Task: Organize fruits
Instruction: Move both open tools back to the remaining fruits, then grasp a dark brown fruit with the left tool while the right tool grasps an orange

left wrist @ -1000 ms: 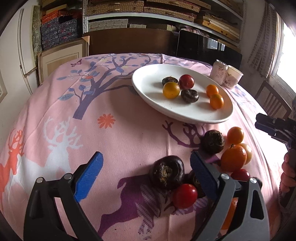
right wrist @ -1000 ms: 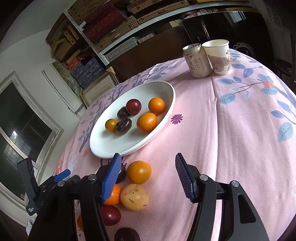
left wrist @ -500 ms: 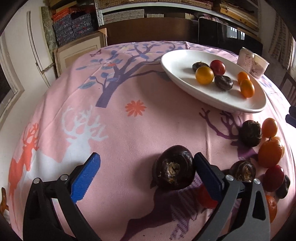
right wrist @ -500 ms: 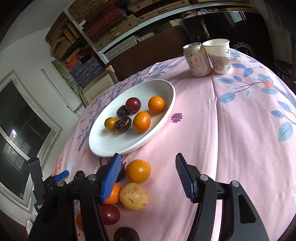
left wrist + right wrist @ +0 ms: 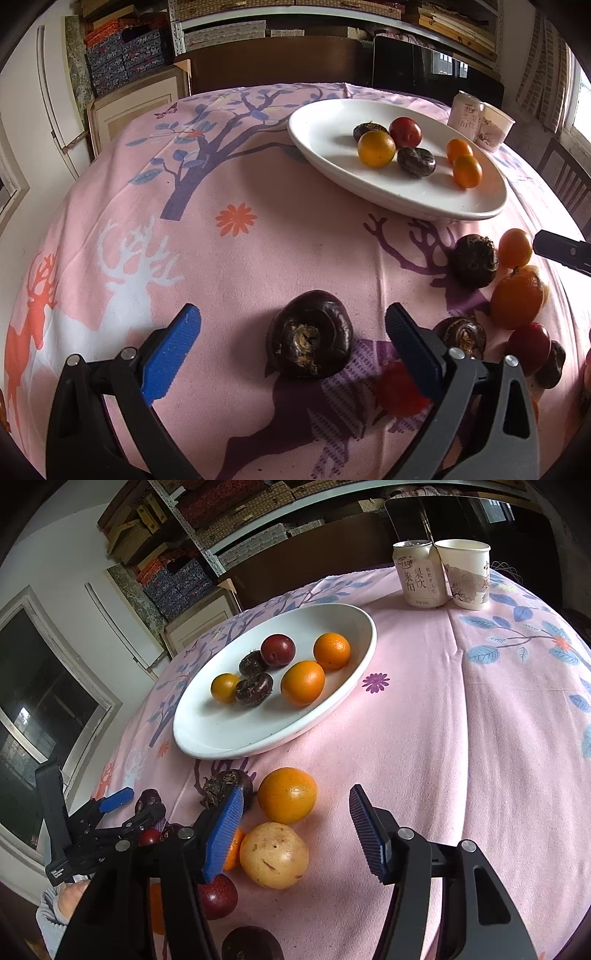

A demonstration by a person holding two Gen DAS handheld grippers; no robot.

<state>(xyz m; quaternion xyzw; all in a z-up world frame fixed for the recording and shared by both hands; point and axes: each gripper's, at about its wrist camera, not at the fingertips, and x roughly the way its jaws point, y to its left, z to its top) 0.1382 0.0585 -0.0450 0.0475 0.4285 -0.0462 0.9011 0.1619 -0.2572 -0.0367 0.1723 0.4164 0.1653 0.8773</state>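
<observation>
My left gripper point(image 5: 291, 334) is open wide, with a dark water chestnut point(image 5: 310, 339) on the pink cloth between its blue fingers, touching neither. Red, orange and dark fruits lie in a loose cluster point(image 5: 517, 295) to its right. The white plate point(image 5: 424, 199) beyond holds several fruits. My right gripper point(image 5: 297, 830) is open and its jaws are closing. A yellow-brown fruit point(image 5: 274, 854) lies between them near the left finger, and an orange point(image 5: 287, 794) sits just ahead. Neither is pressed. The right wrist view also shows the plate point(image 5: 221, 746) and the left gripper point(image 5: 136, 808).
A drink can point(image 5: 421, 574) and a paper cup point(image 5: 467, 574) stand at the table's far edge behind the plate. A wooden chair point(image 5: 565, 177) stands off the table's right side. Shelves and boxes line the wall. A person's hand point(image 5: 70, 893) holds the left gripper.
The left gripper has shifted so the dark water chestnut now lies midway between its fingers. The right gripper has dropped a little closer to the orange, with its jaws slightly narrower.
</observation>
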